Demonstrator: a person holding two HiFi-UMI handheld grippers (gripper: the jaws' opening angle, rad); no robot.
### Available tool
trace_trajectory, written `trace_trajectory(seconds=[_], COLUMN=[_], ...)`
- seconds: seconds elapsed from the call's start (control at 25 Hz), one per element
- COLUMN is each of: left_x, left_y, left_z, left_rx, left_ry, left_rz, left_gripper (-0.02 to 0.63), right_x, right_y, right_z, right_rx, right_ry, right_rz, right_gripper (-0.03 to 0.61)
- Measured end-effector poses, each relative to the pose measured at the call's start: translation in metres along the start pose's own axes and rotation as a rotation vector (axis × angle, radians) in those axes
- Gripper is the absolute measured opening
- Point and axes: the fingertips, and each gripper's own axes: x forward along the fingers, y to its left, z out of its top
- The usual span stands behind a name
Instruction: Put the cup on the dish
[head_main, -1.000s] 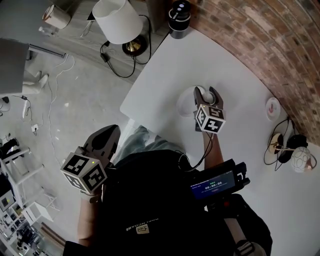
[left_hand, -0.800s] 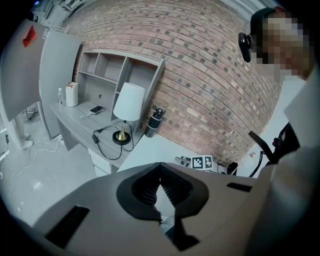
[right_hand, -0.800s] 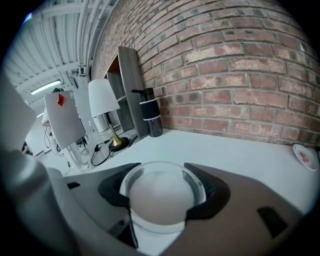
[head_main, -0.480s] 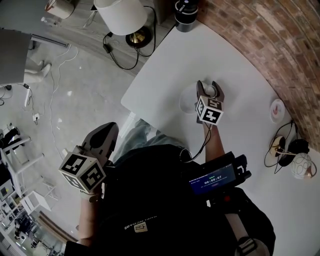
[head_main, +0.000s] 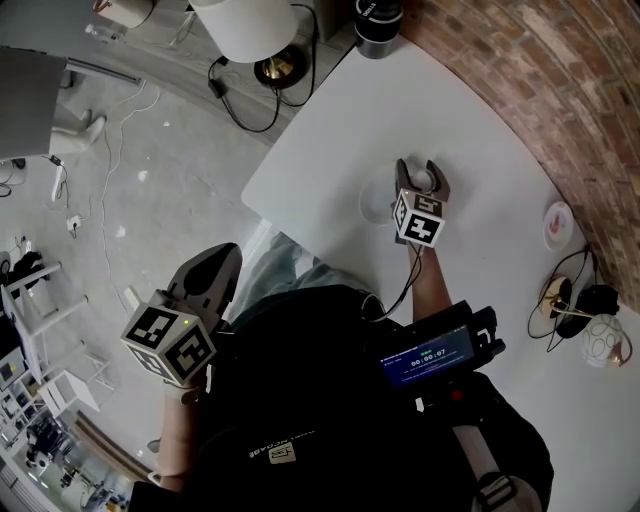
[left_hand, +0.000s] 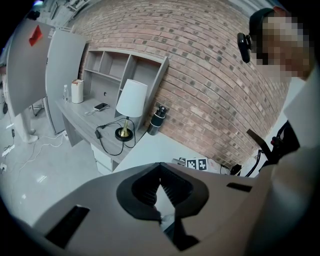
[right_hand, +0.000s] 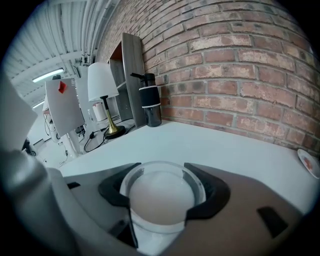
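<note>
Presently, entries run from left to right across the head view:

- The left gripper (head_main: 220, 262) hangs off the table, over the grey floor and just beside the person's leg. In the left gripper view (left_hand: 161, 172) its jaws stand together at the tips, with nothing between them.
- A lamp (head_main: 245, 22) with a white shade and a brass foot stands on the grey desk beyond the table's far edge.
- A black bottle (head_main: 378, 18) with a pale band stands upright at the far corner of the white table (head_main: 470, 130), next to the brick wall. It is closed at the top, so its contents are not visible.
- The dish (head_main: 375, 200) is a pale round plate lying flat on the table, near the edge closest to the person. Its bare left part holds nothing.
- The right gripper (head_main: 421, 172) reaches over the right part of the dish. Its jaws are drawn in narrow on the cup (head_main: 424, 182), one pad on each side of the wall.
- In the right gripper view, the cup (right_hand: 161, 200) is clear-walled, upright and mouth up. The inside looks pale and frosted, and I cannot tell whether anything is in it.
- I cannot tell whether the cup's base touches the dish or is just above it.
- A small saucer (head_main: 556, 224) with a pinkish centre sits well apart to the right, near the wall.
- A second brass lamp (head_main: 598, 335) with a round globe stands at the far right of the table.
</note>
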Motion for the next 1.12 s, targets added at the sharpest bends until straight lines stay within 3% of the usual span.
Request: trace_trajectory(seconds=[1.12], left_x=[-0.002], left_y=[0.0], left_z=[-0.008], left_rx=[-0.025], left_ry=[-0.015], left_rz=[0.007], left_gripper=[0.006], right_x=[0.009], right_y=[0.019], right_z=[0.003], right_rx=[-0.16], right_ry=[-0.073], right_rz=[-0.026], right_gripper=[0.27])
